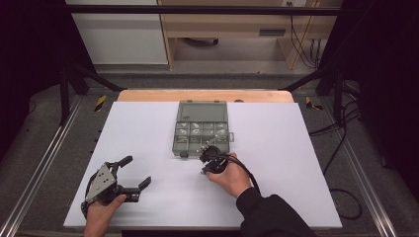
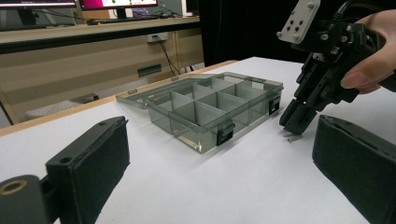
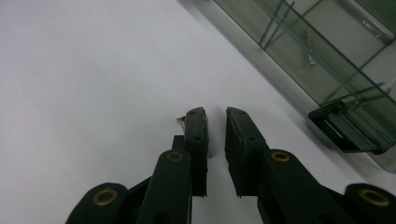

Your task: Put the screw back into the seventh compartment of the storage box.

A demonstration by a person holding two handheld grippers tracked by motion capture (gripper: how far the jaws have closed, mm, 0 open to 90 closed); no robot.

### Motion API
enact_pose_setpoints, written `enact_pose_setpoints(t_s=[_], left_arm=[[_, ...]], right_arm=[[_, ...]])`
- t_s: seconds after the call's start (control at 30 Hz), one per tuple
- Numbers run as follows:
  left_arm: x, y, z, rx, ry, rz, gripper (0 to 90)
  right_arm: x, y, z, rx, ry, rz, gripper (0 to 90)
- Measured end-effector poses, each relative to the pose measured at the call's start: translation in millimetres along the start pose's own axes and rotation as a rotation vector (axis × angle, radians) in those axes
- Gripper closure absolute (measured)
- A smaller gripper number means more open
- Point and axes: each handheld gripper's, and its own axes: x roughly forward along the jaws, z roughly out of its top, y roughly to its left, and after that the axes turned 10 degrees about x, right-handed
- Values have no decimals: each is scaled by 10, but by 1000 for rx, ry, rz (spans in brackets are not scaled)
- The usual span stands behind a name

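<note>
Left gripper [image 1: 131, 178] idle, jaws spread wide on the white worktop [image 1: 148, 128].
High view: right gripper [image 1: 206, 160] points down just before the clear box [image 1: 201, 127]. Left gripper view: a small screw [image 2: 293, 137] lies under its tips. Right gripper view: jaws nearly closed, screw beside one jaw, not gripped.

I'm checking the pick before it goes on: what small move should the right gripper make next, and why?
Probably shift the right gripper sideways to centre on the small screw. Its jaws stand nearly closed with a bare gap between them, and the screw lies on the table outside one jaw, by the compartment box.
</note>
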Motion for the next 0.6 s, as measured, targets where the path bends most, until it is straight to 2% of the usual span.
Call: enact_pose_setpoints(t_s=[0.47,0.6], left_arm=[[-6,4,2,-3,-6,2,37],[-8,4,4,-8,-16,-4,37]], right_arm=[[1,18,-6,-19,18,-10,874],[-41,7,-7,-10,-2,-5,875]])
